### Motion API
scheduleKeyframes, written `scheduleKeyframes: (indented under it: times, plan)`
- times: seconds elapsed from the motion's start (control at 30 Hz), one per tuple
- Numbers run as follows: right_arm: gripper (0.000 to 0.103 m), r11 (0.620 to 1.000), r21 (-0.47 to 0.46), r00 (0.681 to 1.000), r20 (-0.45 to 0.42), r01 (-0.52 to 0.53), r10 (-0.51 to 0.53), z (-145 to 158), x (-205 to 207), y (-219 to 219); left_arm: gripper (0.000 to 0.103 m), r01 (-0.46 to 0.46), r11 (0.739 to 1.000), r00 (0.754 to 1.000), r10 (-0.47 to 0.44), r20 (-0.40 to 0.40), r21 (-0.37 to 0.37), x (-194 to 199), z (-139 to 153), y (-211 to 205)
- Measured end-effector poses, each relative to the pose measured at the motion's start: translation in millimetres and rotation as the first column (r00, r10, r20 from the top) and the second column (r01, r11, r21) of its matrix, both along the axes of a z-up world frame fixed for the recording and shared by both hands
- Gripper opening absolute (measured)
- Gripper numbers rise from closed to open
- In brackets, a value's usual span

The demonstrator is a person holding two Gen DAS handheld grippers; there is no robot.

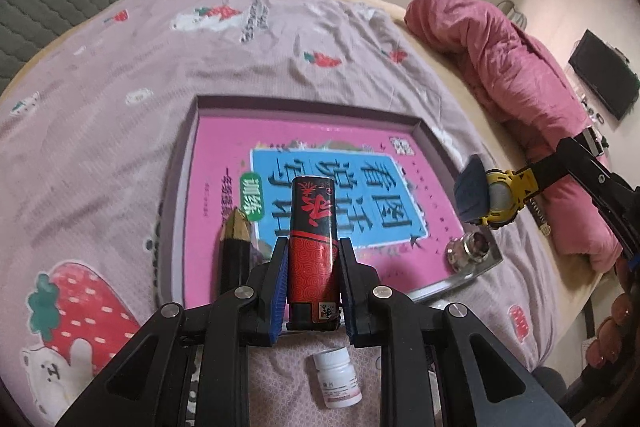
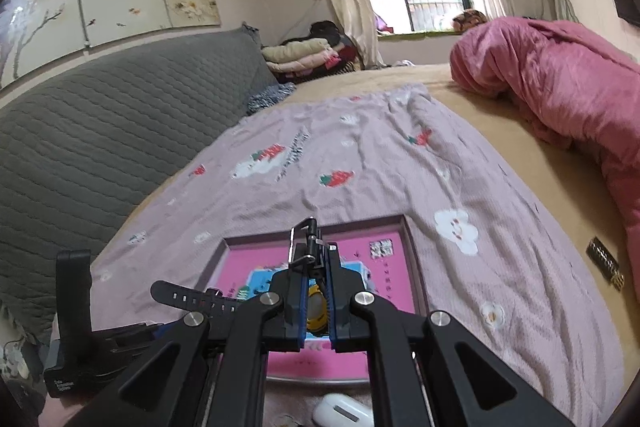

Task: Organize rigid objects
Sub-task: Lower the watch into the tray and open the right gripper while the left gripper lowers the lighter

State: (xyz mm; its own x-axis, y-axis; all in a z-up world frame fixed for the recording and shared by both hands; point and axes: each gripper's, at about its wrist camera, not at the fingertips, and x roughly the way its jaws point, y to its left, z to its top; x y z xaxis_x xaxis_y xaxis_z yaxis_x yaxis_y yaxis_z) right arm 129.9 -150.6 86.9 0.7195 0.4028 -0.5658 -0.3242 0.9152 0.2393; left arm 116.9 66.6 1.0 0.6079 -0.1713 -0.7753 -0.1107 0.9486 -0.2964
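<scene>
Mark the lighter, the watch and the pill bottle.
lighter (image 1: 311, 251): left wrist view, on its red middle band.
watch (image 1: 500, 201): left wrist view, on the yellow case's face.
pill bottle (image 1: 338, 381): left wrist view, on its white body.

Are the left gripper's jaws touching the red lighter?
Touching. The left wrist view shows the left gripper shut, jaws pressing both sides of the lighter.

Left claw (image 1: 313, 267): black angular linkage arms, silver round screws, blue ribbed fingers (image 1: 280, 291). Right claw (image 2: 317, 303): same black frame, silver screws, blue pads.
</scene>
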Motion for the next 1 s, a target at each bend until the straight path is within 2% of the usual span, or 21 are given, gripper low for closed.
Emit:
scheduleKeyframes:
  times: [0.3,0.67,1.0]
  plan:
    - [0.007,0.999,0.011,0.998,-0.053,0.03,-0.03,-17.2,3.8,-10.8,0.023,0.015,1.0,0.999,-0.015,-0.038,-0.009,17.0,-24.8,-11.1]
    - [0.007,1.0,0.019,0.997,-0.08,0.006,-0.004,-26.4,8.1,-0.7,0.023,0.04,0.999,0.998,-0.04,-0.057,-0.006,26.7,-46.0,-18.6]
    - [0.007,0.998,0.055,0.994,-0.111,-0.015,0.021,-33.0,7.2,6.2,0.023,0.053,0.999,0.998,-0.053,-0.039,0.012,26.1,-52.8,-17.8]
